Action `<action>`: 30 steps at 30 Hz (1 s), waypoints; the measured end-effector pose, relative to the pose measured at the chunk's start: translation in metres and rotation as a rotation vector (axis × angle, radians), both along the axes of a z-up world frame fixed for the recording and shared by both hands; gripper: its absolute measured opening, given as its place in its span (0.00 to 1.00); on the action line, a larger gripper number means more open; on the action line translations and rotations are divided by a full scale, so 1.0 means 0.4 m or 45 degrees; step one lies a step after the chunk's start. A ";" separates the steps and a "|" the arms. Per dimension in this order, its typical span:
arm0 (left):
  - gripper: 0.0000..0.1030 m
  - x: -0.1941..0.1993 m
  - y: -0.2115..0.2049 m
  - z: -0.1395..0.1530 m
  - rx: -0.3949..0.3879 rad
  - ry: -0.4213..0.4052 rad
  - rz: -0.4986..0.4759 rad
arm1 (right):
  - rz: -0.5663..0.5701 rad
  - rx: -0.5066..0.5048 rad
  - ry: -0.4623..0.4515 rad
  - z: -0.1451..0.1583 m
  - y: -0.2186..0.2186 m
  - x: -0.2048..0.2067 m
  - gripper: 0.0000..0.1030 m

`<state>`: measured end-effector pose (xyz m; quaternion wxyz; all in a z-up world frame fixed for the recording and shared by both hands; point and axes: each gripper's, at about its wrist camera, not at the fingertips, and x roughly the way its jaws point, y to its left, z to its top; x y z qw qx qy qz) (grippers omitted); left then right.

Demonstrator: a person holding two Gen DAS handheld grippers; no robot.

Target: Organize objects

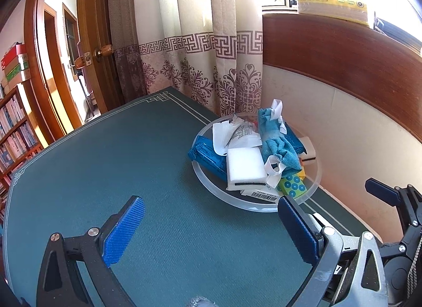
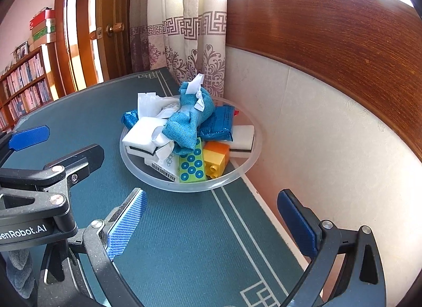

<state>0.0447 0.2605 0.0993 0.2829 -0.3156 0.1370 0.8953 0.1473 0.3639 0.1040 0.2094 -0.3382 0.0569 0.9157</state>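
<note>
A clear round bowl (image 1: 211, 183) (image 2: 237, 175) stands on the green table mat near the wall. It holds a teal cloth (image 1: 277, 146) (image 2: 190, 122), white sponges (image 1: 245, 167) (image 2: 139, 135), blue packets (image 1: 205, 154) (image 2: 219, 124), a green dotted block (image 1: 292, 187) (image 2: 191, 165), an orange brick (image 2: 216, 156) and white wrappers. My left gripper (image 1: 211, 227) is open and empty, just short of the bowl. My right gripper (image 2: 213, 222) is open and empty in front of the bowl.
The green mat (image 1: 118, 161) covers the table. A patterned curtain (image 1: 205, 56) and a wood-panelled wall (image 2: 329, 43) stand behind the bowl. A wooden door (image 1: 92, 29) and a bookshelf (image 1: 15, 127) are at the left. A tissue pack (image 1: 332, 3) lies on the sill.
</note>
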 end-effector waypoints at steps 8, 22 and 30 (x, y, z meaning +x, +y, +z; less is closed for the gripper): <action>1.00 -0.008 -0.003 -0.006 0.000 -0.027 0.007 | -0.013 -0.007 -0.011 -0.006 0.005 -0.005 0.97; 1.00 -0.013 -0.004 -0.012 0.016 -0.053 0.014 | -0.016 -0.023 -0.025 -0.020 0.009 0.000 0.97; 1.00 0.006 -0.004 -0.003 0.020 -0.013 -0.008 | -0.012 -0.018 -0.020 -0.014 0.006 0.004 0.97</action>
